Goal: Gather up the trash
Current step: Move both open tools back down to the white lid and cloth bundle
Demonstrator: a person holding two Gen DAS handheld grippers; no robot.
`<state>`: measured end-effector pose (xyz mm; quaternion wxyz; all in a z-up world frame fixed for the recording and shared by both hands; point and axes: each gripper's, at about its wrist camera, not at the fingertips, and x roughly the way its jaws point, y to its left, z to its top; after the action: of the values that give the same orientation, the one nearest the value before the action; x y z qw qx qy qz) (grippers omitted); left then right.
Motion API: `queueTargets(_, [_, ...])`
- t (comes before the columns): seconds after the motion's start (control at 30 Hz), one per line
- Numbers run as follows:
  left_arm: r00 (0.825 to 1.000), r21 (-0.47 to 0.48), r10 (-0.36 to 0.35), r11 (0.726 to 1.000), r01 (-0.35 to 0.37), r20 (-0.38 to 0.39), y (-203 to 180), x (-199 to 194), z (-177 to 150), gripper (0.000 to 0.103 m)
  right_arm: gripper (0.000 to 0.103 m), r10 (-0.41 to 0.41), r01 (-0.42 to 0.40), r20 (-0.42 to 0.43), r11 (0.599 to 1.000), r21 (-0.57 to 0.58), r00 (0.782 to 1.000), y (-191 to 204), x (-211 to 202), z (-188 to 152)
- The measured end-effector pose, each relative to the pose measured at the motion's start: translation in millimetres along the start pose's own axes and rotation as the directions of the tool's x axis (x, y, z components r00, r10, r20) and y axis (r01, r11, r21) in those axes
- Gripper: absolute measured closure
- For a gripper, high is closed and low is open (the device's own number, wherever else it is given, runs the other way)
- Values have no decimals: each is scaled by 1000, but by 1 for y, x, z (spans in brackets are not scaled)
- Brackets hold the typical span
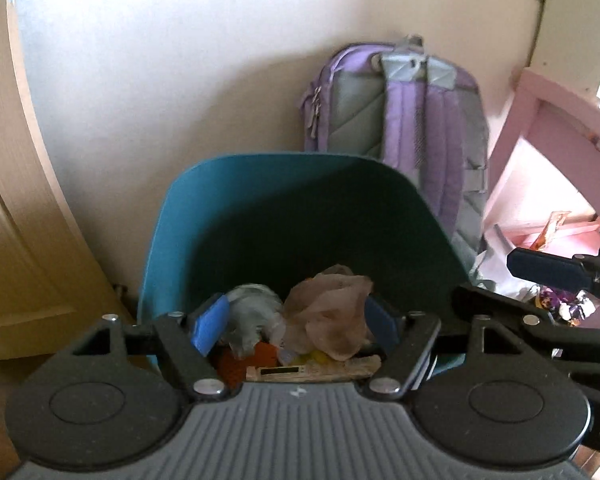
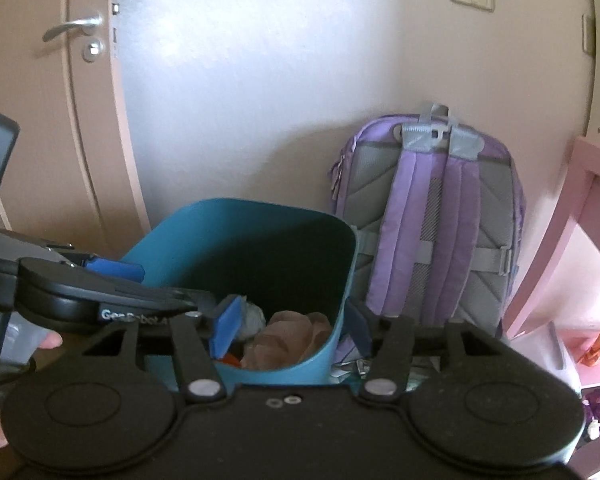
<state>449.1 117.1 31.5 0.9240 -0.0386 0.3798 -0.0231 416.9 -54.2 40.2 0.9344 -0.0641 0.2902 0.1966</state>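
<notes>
- We are holding the left gripper over the mouth of the teal bin, tilted downward, so that anything let go drops inside rather than onto the floor.
- Its jaws are standing apart with nothing pressed between the blue pads; the trash is lying below them in the bin: a crumpled beige bag, a grey wad, something orange and a flat printed wrapper.
- We are keeping the right gripper just beside the left, lower and over the near right rim of the bin, its jaws also spread and empty; one pad is sitting inside the rim and the other seems to be outside it.
- The bin is standing against the wall beside a purple backpack, which leaves its open top free to reach from our side.
- More wrappers are lying on the pink shelf at the right, probably trash waiting to be collected, though blur makes them hard to name.
- Both gripper bodies are hiding the near wall of the bin and the floor in front, so we cannot tell how full it is or whether anything is lying beside it.
</notes>
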Motion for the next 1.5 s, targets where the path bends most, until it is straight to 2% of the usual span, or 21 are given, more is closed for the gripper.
queueTargets(0.2, [999, 21, -21, 1000, 20, 37, -7, -48, -18, 28, 44, 26, -26, 16, 999, -32, 1000, 2, -44, -15])
queueTargets(0.3, [998, 61, -37, 998, 34, 52, -19, -67, -29, 28, 43, 42, -42, 8, 998, -52, 999, 1, -61, -30])
queueTargets(0.43, [996, 95, -76, 993, 71, 47, -30, -88, -51, 28, 43, 71, -72, -21, 995, -70, 997, -3, -83, -61])
queueTargets(0.5, [993, 104, -112, 989, 108, 29, -35, -94, -67, 24, 43, 102, -105, -45, 992, -76, 994, -8, -88, -81])
queueTargets(0.57, [990, 113, -142, 984, 140, 6, -40, -96, -82, 23, 43, 129, -137, -88, 987, -83, 988, -12, -91, -103])
queueTargets(0.77, [981, 131, -181, 973, 188, -63, -52, -85, -134, 23, 42, 145, -157, -203, 987, -45, 968, -30, -74, -178])
queueTargets(0.93, [957, 145, -249, 952, 271, -150, -56, -57, -185, 23, 41, 183, -191, -274, 982, -3, 944, -41, -43, -248])
queueTargets(1.07, [942, 200, -245, 935, 292, -231, -65, -16, -227, 19, 41, 163, -160, -390, 986, 39, 906, -46, -1, -310])
queueTargets(1.13, [928, 208, -256, 926, 316, -271, -68, 8, -248, 15, 41, 152, -125, -439, 988, 88, 886, -54, 24, -338])
queueTargets(1.23, [889, 210, -295, 900, 381, -351, -74, 48, -278, 0, 41, 149, -62, -500, 981, 186, 853, -67, 58, -375])
queueTargets(1.3, [865, 232, -306, 879, 417, -399, -81, 75, -302, 0, 41, 134, -18, -540, 976, 215, 831, -74, 82, -401])
queueTargets(1.4, [830, 291, -291, 839, 460, -475, -96, 116, -339, 0, 41, 115, 32, -609, 974, 226, 785, -81, 117, -437])
queueTargets(1.47, [818, 336, -272, 812, 478, -508, -104, 140, -362, 0, 41, 106, 57, -649, 973, 225, 753, -85, 137, -460])
queueTargets(1.5, [811, 365, -263, 791, 491, -522, -108, 154, -377, 0, 41, 104, 73, -675, 971, 229, 731, -87, 148, -473])
